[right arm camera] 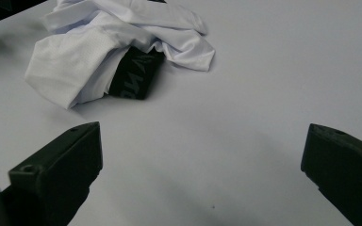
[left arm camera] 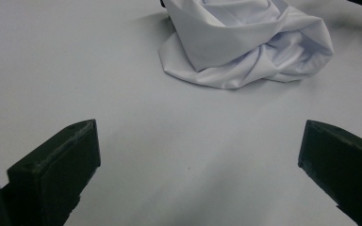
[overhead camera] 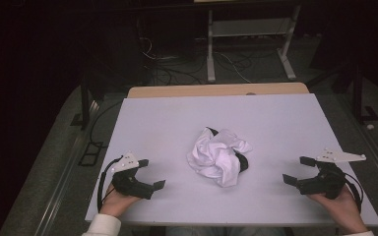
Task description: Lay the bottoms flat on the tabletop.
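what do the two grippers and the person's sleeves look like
Both grippers are matt black with two blocky, flat-faced jaws. The left gripper and the right gripper each carry a pale grey three-cornered plate on top, dotted with small holes, and a black cable loops from the back of each. The left hand comes out of a white sleeve cuff.

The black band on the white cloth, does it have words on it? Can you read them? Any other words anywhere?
Black band on the white cloth: pale letters, seen at an angle and partly covered; too unclear to read.
Table, left gripper, right gripper: no words or numbers.
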Action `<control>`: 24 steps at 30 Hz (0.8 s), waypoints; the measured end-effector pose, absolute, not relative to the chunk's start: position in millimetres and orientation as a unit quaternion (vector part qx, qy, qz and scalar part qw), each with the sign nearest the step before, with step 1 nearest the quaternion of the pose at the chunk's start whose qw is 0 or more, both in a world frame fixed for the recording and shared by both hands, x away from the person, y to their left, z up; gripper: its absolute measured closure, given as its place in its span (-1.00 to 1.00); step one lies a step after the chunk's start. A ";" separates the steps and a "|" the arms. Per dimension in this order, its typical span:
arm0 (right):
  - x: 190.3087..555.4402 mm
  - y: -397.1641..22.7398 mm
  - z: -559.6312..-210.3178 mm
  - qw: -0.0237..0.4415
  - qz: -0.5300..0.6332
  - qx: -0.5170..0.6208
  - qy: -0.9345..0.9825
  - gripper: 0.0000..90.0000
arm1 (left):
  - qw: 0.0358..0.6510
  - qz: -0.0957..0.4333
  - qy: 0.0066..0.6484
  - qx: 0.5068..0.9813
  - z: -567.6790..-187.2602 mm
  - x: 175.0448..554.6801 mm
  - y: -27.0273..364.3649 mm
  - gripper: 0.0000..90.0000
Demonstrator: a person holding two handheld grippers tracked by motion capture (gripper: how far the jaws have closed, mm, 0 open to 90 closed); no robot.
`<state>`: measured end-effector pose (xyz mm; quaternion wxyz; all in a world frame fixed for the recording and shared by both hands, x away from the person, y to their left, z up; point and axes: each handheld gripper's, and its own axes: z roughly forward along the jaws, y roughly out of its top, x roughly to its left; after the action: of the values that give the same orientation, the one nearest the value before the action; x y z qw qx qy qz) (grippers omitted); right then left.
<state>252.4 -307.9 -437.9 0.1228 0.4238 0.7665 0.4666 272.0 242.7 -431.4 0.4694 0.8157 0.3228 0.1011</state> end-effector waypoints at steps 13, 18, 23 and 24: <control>252.8 -308.2 -433.4 0.129 0.469 0.426 0.763 -1.00 | 0.464 0.106 0.320 0.819 -428.7 272.6 237.1 -1.00; 254.9 -306.8 -427.2 0.134 0.469 0.425 0.762 -1.00 | 0.452 0.111 0.313 0.828 -424.6 275.0 232.8 -1.00; 258.5 -305.7 -415.4 0.137 0.464 0.416 0.770 -1.00 | 0.454 0.111 0.312 0.827 -417.5 278.4 227.9 -1.00; 258.5 -305.7 -415.4 0.137 0.464 0.416 0.770 -1.00 | 0.454 0.111 0.312 0.827 -417.5 278.4 227.9 -1.00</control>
<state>258.5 -305.7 -415.4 0.1374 0.4165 0.7699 0.4636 278.4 227.9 -417.5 0.4540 0.8271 0.3121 0.1115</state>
